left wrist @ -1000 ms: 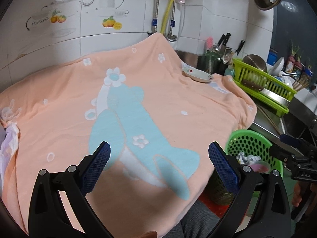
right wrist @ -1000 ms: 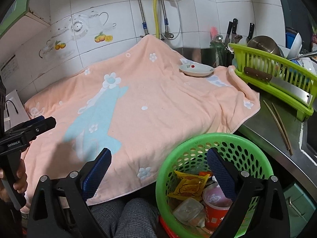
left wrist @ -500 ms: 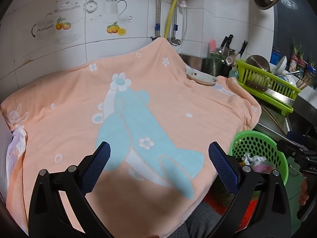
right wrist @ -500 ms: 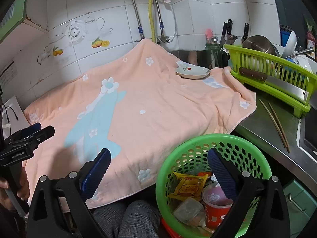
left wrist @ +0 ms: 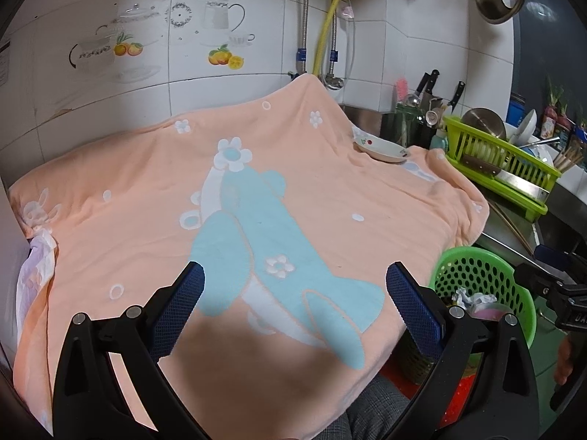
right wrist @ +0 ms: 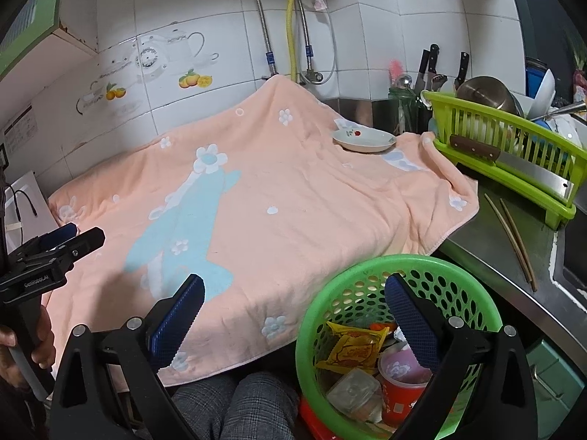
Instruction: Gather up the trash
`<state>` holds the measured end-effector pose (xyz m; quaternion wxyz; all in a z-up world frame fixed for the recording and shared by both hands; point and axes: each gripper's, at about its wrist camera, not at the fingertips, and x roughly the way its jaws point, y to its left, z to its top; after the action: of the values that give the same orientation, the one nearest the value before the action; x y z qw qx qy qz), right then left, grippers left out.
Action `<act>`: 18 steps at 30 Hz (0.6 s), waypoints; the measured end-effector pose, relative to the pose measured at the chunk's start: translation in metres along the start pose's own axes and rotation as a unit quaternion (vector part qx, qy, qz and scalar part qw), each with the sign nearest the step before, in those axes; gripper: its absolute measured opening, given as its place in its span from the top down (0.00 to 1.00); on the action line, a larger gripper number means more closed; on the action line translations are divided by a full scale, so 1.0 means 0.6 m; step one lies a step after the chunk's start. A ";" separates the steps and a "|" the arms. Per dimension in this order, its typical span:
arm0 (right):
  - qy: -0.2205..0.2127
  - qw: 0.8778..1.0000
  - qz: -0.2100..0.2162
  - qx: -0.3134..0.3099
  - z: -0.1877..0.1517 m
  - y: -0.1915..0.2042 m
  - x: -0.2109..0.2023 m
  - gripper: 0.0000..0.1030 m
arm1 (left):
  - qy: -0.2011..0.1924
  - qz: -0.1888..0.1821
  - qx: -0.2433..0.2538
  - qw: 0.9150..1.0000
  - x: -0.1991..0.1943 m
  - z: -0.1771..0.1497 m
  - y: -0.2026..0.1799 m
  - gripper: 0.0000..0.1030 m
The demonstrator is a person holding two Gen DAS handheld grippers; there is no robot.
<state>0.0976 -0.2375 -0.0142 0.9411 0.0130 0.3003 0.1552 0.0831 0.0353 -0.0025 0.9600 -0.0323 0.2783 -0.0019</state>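
Both grippers hung spread and empty, the right gripper (right wrist: 293, 306) nearer the green basket (right wrist: 312, 315) of collected trash off the peach towel's (right wrist: 293, 198) front right corner, the left gripper (left wrist: 293, 293) over the towel.

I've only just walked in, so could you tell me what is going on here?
A person is clearing trash with a handheld gripper in each hand. Both the left gripper and the right gripper are open and empty. The green basket already holds a yellow wrapper and a red cup. On the peach towel there is only a small dish.
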 end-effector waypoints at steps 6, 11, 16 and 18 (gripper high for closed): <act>0.001 1.000 0.003 -0.004 0.001 0.006 0.002 0.07 | -0.002 0.003 -0.001 1.000 -0.003 -0.001 0.001 0.05; 0.000 1.000 0.006 -0.006 0.005 0.009 0.004 0.07 | -0.003 0.004 -0.002 1.000 -0.004 -0.001 0.002 0.05; 0.000 1.000 0.007 -0.006 0.006 0.008 0.005 0.07 | -0.002 0.006 -0.004 1.000 -0.005 0.000 0.004 0.05; 0.001 1.000 0.008 -0.005 0.005 0.010 0.006 0.07 | -0.002 0.006 -0.004 1.000 -0.005 0.000 0.004 0.05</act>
<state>0.1004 -0.2305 -0.0129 0.9396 0.0104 0.3002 0.1642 0.0807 0.0376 -0.0011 0.9603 -0.0347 0.2767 0.0054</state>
